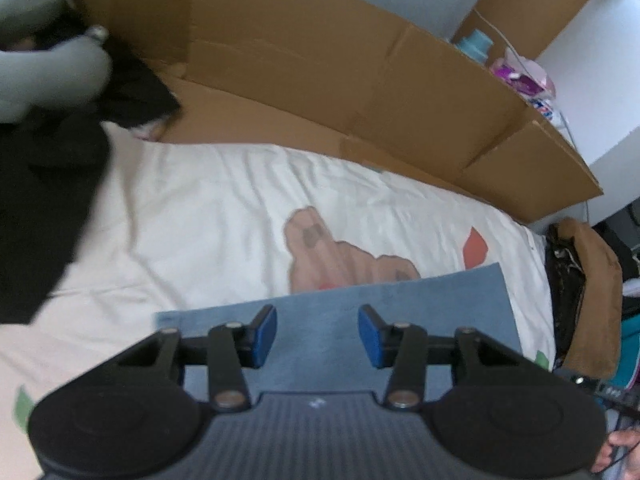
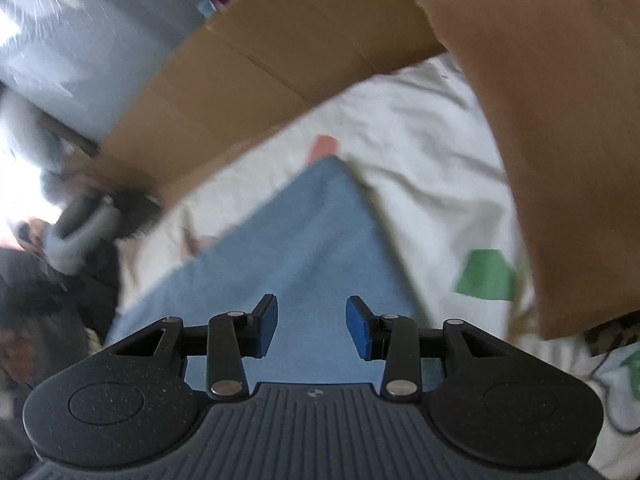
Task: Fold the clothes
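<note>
- Left wrist view: the left gripper (image 1: 317, 334) hangs over the blue cloth (image 1: 420, 300), which lies flat on the cream printed bedsheet (image 1: 208, 216), with a straight far edge and a square far right corner.
- Left wrist view: both blue pads (image 1: 267, 334) stand well apart with nothing between them. The jaws are wide open and hold nothing; contact with the cloth cannot be confirmed.
- Left wrist view: a dark garment (image 1: 44, 200) lies heaped at the left of the sheet, near a grey object (image 1: 44, 60) that is too blurred to identify. A cardboard panel (image 1: 320, 80) lines the far side of the bed.
- Right wrist view: the right gripper (image 2: 311, 326) also sits above the blue cloth (image 2: 304, 240), whose far corner points away from the camera. A brown cloth (image 2: 560, 140) fills the right of the frame.
- Right wrist view: the jaws are spread wide and empty; no fabric sits between the pads (image 2: 357, 328).
- Procedure, judged from this state: the cloth appears to lie flat and already squared, so the step in hand is probably a further fold or a release.
- For a further fold, lower each gripper to one near corner, pinch a single layer only, and lift both corners evenly.
- Carry the edge straight to the far edge, align the corners, then open the jaws.
</note>
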Available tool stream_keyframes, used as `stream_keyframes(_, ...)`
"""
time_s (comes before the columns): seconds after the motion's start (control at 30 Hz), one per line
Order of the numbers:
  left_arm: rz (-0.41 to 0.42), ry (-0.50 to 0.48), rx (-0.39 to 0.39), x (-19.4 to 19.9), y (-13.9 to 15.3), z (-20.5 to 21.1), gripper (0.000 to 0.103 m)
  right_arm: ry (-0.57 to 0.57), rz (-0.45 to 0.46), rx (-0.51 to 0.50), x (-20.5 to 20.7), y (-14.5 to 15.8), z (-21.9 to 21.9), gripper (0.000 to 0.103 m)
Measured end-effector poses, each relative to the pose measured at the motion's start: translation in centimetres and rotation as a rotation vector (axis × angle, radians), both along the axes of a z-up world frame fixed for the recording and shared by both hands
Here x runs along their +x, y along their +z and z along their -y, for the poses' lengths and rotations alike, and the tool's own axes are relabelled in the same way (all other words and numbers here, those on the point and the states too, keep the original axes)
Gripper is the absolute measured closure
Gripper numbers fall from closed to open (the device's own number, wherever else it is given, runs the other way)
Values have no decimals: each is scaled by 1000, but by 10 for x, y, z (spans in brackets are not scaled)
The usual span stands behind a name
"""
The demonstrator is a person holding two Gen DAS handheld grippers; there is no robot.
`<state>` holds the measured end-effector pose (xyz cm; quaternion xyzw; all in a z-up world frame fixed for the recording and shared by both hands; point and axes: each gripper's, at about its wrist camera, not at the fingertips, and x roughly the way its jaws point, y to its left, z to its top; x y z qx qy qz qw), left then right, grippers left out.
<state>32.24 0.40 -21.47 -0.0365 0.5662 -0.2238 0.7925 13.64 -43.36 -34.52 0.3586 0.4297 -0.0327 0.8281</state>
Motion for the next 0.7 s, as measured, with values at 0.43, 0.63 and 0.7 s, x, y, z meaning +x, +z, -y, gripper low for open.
stream_keyframes(0.43,50,-72,-13,-61,-39,27,56,-74,-91,96,-31,-67,21,58)
stream_keyframes(0.63,17,-132,-21,-90,-52,39,56,-80,-95,118,-45,-83,13,58)
stream_keyframes(0.7,-4,-145,-23,-95,-56,40,56,-86,-96,135,-49,-86,15,59)
